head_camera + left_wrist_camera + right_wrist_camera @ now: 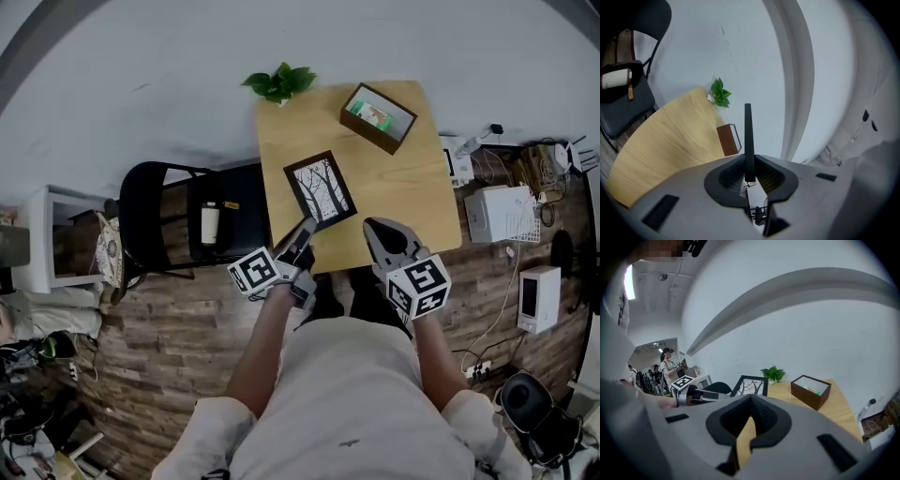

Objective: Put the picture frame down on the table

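The picture frame [321, 190] is black with a bare-tree print and hangs over the near left part of the wooden table [403, 187]. My left gripper [306, 228] is shut on its near edge. In the left gripper view the frame [748, 136] shows edge-on as a thin dark bar clamped between the jaws of the left gripper [749, 177]. The right gripper view shows the frame [751, 386] standing nearly upright; whether it touches the table is hidden. My right gripper [373, 228] hovers at the table's near edge, to the right of the frame, its jaws together and empty [751, 398].
A dark brown open box [378, 117] with a green item sits at the table's far right. A small green plant [279, 82] stands at the far left corner. A black chair [211, 223] with a white bottle is left of the table. White devices [502, 214] and cables lie on the floor at right.
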The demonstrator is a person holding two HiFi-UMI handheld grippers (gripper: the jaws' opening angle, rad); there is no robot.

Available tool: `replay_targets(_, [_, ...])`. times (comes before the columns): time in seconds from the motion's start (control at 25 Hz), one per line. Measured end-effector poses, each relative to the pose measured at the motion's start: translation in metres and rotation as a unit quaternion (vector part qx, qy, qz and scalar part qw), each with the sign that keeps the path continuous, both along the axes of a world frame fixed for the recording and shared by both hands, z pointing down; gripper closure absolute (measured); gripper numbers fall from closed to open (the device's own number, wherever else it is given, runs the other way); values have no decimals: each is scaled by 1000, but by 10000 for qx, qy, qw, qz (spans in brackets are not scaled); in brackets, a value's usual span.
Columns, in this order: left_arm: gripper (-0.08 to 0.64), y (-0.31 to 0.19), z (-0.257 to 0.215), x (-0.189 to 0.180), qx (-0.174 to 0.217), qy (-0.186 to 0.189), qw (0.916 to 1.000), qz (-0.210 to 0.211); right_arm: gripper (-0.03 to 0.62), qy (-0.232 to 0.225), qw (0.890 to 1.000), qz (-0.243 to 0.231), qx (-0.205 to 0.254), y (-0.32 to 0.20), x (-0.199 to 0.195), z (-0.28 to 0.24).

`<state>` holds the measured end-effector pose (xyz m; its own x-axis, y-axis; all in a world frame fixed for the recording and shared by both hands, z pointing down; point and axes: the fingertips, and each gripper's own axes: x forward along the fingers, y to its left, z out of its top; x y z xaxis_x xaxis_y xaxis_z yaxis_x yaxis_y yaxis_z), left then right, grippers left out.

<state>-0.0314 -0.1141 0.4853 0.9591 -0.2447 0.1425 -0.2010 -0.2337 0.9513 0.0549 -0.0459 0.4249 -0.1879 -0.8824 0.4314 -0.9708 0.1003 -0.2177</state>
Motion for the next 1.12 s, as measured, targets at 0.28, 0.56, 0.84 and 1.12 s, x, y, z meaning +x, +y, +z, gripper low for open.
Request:
replay_targets(0.28, [502, -29, 28, -5, -414, 16, 9976, -559, 594, -121, 9973, -681, -227, -41, -5, 19])
replay_targets(0.56, [502, -52, 66, -5, -737, -207, 9916, -1045, 594, -207, 9905, -1311, -360, -76, -3, 34])
replay_targets(0.84, [502, -66, 93, -1, -949, -329, 9839, -1477, 594, -325, 9815, -1828, -468, -98, 5, 52])
replay_targets(1.12, [502, -77, 115, -4, -1096, -363, 9738, -1961, 594, -407, 9716, -2253, -601, -109, 12, 71])
